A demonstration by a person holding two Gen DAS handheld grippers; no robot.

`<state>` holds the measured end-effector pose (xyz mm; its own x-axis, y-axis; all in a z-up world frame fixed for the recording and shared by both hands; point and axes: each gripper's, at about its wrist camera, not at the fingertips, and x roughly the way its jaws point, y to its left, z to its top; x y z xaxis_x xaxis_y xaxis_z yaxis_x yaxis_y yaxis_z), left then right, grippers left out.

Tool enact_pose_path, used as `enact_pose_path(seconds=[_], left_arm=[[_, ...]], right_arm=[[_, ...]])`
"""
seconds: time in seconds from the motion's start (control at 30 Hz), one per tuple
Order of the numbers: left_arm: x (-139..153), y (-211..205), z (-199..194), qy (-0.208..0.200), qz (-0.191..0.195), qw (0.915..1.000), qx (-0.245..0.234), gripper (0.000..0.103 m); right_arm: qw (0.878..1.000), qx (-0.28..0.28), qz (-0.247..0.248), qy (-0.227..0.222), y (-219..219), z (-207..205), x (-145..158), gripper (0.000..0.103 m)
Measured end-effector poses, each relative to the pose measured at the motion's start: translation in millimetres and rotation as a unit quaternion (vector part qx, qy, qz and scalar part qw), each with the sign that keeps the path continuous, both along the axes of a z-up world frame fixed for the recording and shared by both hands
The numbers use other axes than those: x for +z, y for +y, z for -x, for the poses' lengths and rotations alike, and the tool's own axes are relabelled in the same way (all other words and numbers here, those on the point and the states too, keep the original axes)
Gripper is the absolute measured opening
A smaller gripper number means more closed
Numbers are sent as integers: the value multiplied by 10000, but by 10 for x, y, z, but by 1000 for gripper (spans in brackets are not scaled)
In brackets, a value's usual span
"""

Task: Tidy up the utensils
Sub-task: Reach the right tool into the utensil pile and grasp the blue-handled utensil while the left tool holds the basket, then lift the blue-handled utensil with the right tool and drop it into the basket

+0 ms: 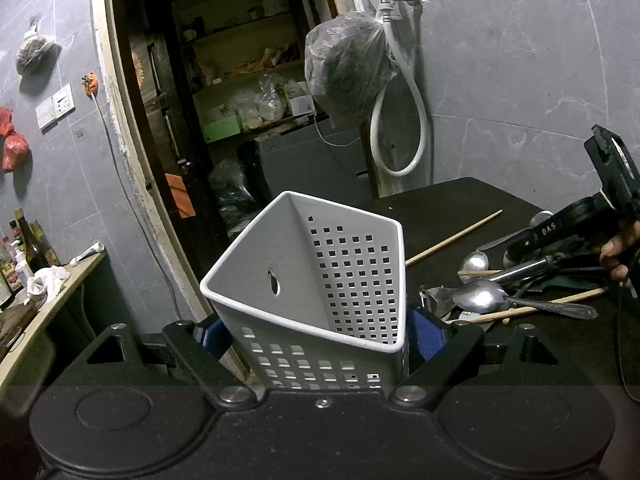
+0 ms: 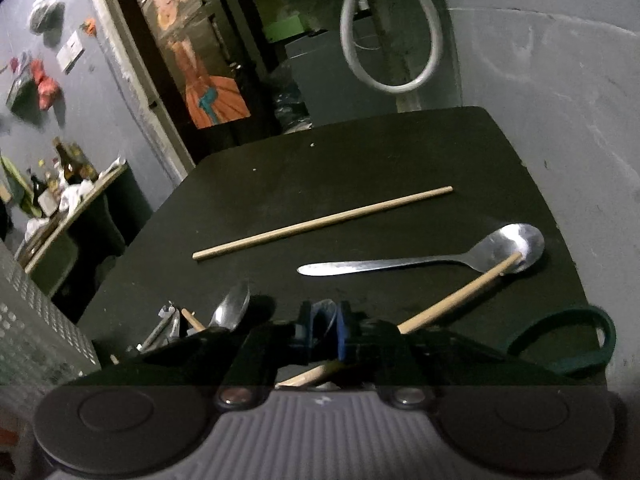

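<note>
A: Where were the utensils? The pile of steel spoons (image 1: 486, 295) and pale wooden chopsticks (image 1: 532, 308) lay on the near right of the black table (image 2: 360, 152); one wooden chopstick (image 2: 322, 222) and a long steel spoon (image 2: 424, 258) lay farther out.

B: They looked light, stiff and slick, best pinched mid-handle. The right gripper (image 2: 324, 330) was clenched over the pile on something thin; what, the blur hid.

A: And the container? The white perforated plastic caddy (image 1: 312, 292) sat tilted at the left, clamped between the left gripper (image 1: 316, 338)'s blue pads.

B: It appeared empty inside. Being thin plastic, it would probably flex under a hard squeeze.
</note>
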<state>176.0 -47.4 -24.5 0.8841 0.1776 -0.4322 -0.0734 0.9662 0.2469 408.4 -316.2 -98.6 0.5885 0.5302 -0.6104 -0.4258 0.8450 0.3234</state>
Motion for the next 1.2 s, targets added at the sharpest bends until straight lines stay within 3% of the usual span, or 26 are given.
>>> enact_pose_path(seconds=[0.13, 0.33, 0.83, 1.03, 1.2], left_arm=[[-13, -1, 11, -13, 7, 10000, -24, 89], [-22, 21, 20, -23, 18, 9999, -97, 89], [-32, 122, 49, -60, 66, 9993, -354, 88], [-25, 135, 76, -54, 47, 9990, -452, 88], [-21, 138, 75, -50, 47, 9988, -477, 88]], right_arm=[[9994, -240, -233, -51, -87, 71, 70, 6], [9969, -537, -77, -568, -98, 313, 349, 3], [9741, -995, 987, -1774, 60, 1034, 1052, 2], [9684, -902, 766, -2194, 133, 1315, 1481, 2], [9608, -487, 204, -2721, 324, 1565, 1944, 2]])
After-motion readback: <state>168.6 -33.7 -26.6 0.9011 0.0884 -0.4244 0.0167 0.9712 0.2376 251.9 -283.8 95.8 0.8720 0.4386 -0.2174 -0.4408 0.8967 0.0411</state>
